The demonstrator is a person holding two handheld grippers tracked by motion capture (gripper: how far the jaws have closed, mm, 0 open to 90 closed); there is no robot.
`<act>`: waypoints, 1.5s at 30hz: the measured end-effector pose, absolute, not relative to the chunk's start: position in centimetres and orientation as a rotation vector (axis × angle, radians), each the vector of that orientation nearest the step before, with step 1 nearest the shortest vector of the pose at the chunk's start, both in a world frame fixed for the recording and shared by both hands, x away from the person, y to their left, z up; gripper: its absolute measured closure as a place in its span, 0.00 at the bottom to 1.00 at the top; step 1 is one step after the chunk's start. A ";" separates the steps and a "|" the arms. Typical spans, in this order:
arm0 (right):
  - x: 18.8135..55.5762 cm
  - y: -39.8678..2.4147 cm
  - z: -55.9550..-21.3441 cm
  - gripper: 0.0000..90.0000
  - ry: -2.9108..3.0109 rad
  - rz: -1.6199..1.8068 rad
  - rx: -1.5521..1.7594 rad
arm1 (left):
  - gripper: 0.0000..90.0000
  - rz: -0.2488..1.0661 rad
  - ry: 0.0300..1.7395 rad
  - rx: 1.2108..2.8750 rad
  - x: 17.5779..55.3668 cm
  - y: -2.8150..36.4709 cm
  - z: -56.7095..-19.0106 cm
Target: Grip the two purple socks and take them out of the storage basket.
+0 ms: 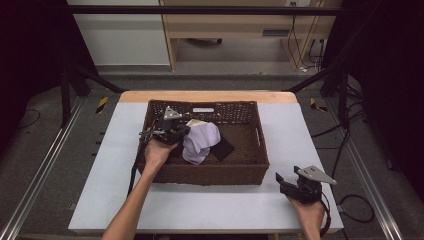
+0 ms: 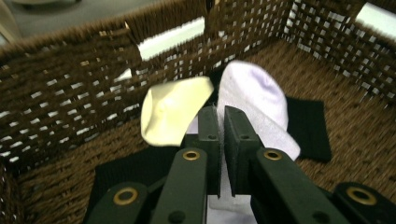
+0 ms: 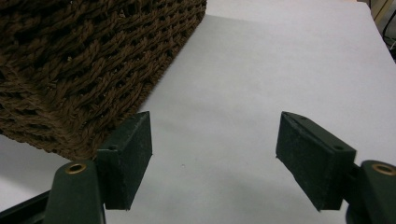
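A brown wicker basket point(image 1: 207, 175) stands on the white table top point(image 1: 210, 207). Inside it my left gripper point(image 1: 182, 133) is shut on a pale lilac cloth point(image 1: 201, 141). In the left gripper view the jaws point(image 2: 221, 128) pinch the white-looking cloth point(image 2: 254, 100), and a cream cloth point(image 2: 175, 112) hangs just to their left. Black cloths point(image 2: 308, 128) lie on the basket floor point(image 2: 359, 140). My right gripper point(image 1: 286, 176) rests on the table right of the basket's near corner. Its jaws point(image 3: 215, 158) are open, with nothing between them.
The basket's woven corner point(image 3: 84, 60) is close to the right gripper's left jaw. Bare white table point(image 3: 261, 65) stretches ahead of that gripper. Dark frame rails and cables point(image 1: 350, 140) run along both sides of the table.
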State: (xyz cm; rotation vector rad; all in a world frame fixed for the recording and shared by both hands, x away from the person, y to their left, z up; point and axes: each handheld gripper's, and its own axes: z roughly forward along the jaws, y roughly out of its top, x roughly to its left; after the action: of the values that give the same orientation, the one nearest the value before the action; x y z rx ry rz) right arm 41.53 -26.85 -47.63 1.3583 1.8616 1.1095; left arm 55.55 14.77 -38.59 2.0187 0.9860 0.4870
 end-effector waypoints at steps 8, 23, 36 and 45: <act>41.5 -26.9 -47.6 0.31 1.856 1.108 1.357 | 0.95 0.541 0.941 1.919 54.7 15.2 -37.2; 41.5 -26.9 -47.6 0.31 1.852 1.104 1.357 | 0.95 0.599 0.831 1.780 51.3 15.4 -32.8; 41.4 -27.1 -47.5 0.32 1.844 1.107 1.367 | 0.95 0.633 0.733 1.686 46.8 16.2 -28.3; 41.3 -27.2 -47.4 0.33 1.839 1.104 1.365 | 0.94 0.638 0.670 1.682 43.5 17.0 -27.0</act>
State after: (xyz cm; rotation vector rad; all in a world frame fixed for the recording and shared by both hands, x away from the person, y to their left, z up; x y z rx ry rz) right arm 41.29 -27.22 -47.43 1.3653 1.8389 1.1041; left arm 43.49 16.99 -27.04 1.6817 0.6703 0.6382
